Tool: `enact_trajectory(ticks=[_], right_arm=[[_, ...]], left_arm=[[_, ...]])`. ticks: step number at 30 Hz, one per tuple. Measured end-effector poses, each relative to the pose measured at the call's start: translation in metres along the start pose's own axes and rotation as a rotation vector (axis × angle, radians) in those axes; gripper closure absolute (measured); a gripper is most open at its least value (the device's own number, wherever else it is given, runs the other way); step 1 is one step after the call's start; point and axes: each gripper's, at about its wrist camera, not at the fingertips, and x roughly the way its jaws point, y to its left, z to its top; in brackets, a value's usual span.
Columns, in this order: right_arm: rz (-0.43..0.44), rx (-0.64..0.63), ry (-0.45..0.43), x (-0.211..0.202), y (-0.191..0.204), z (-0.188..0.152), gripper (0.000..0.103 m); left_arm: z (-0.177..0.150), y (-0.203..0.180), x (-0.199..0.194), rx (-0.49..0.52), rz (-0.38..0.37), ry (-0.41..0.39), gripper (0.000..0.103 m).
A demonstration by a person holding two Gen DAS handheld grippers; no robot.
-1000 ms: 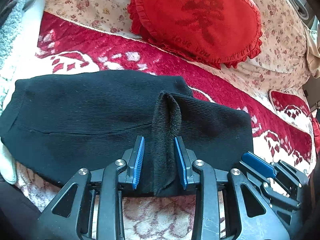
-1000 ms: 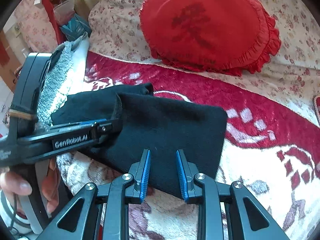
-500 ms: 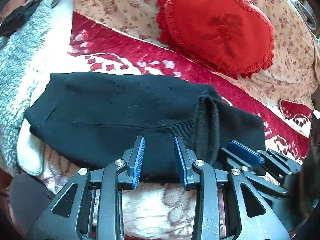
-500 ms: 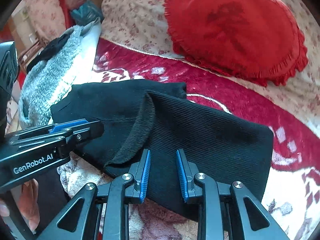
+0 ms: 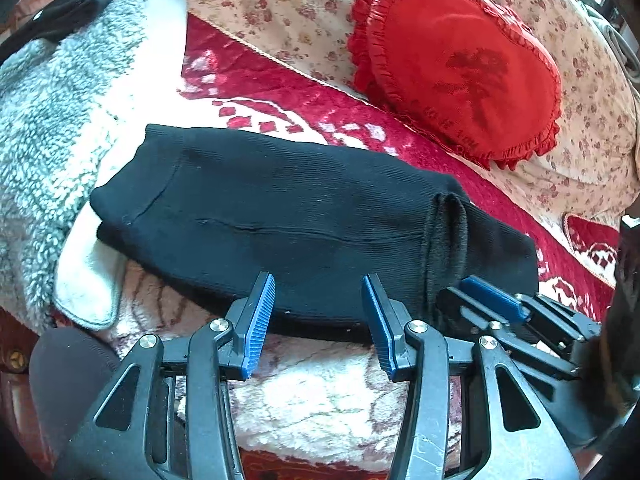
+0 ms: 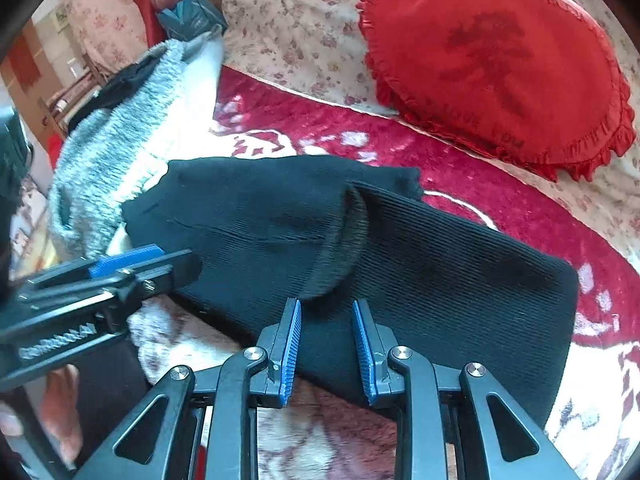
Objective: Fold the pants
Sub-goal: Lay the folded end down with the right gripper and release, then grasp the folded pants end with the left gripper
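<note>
Black ribbed pants (image 5: 288,216) lie folded on a red and white patterned blanket (image 5: 320,112), with a fuzzy raised fold edge (image 5: 446,236) toward their right end. My left gripper (image 5: 318,292) is open and empty at the pants' near edge, left of the fold. My right gripper (image 6: 326,312) is open, its fingers over the near edge just below the fold edge (image 6: 344,248); it also shows at the right of the left wrist view (image 5: 492,300). The left gripper shows at the left of the right wrist view (image 6: 128,264).
A red heart-shaped pillow (image 5: 460,60) leans on the floral sofa back (image 5: 280,8). A grey fleece garment (image 5: 48,112) lies left of the pants, touching them. A hand (image 6: 56,408) holds the left gripper at lower left.
My left gripper let go of the fuzzy fold, moved left along the near edge and opened wider. My right gripper moved closer to the pants' edge by the fold.
</note>
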Motion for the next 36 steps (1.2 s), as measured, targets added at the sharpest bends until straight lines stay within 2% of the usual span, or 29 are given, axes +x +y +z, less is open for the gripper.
enact_trajectory(ticks=[6,10,15,20,22,23,31,33,36], right_arm=[[0.008,-0.036,-0.021,-0.008,0.016,0.008,0.077],[0.033,-0.047,-0.017,-0.001,0.026,0.015,0.075],[0.036,-0.041,-0.002,0.008,0.031,0.02,0.072],[0.048,-0.071,0.006,0.016,0.042,0.029,0.07],[0.055,-0.085,0.01,0.02,0.048,0.033,0.064],[0.059,-0.095,0.013,0.023,0.051,0.037,0.061],[0.097,-0.16,-0.013,0.045,0.079,0.081,0.057],[0.125,-0.191,-0.01,0.056,0.089,0.095,0.056],[0.137,-0.241,0.02,0.078,0.104,0.111,0.056]], left_arm=[[-0.002,0.017,-0.004,-0.042,0.001,0.003,0.058],[-0.001,0.029,-0.007,-0.076,-0.001,0.001,0.048],[0.0,0.042,-0.008,-0.107,0.008,0.008,0.048],[-0.003,0.067,-0.011,-0.189,-0.016,0.019,0.048],[-0.005,0.079,-0.012,-0.237,-0.024,0.012,0.048],[-0.006,0.087,-0.013,-0.266,-0.026,0.009,0.048],[-0.007,0.118,-0.001,-0.407,-0.033,0.02,0.047],[-0.006,0.122,0.002,-0.429,-0.034,0.021,0.04],[-0.001,0.125,0.009,-0.451,-0.035,0.026,0.039]])
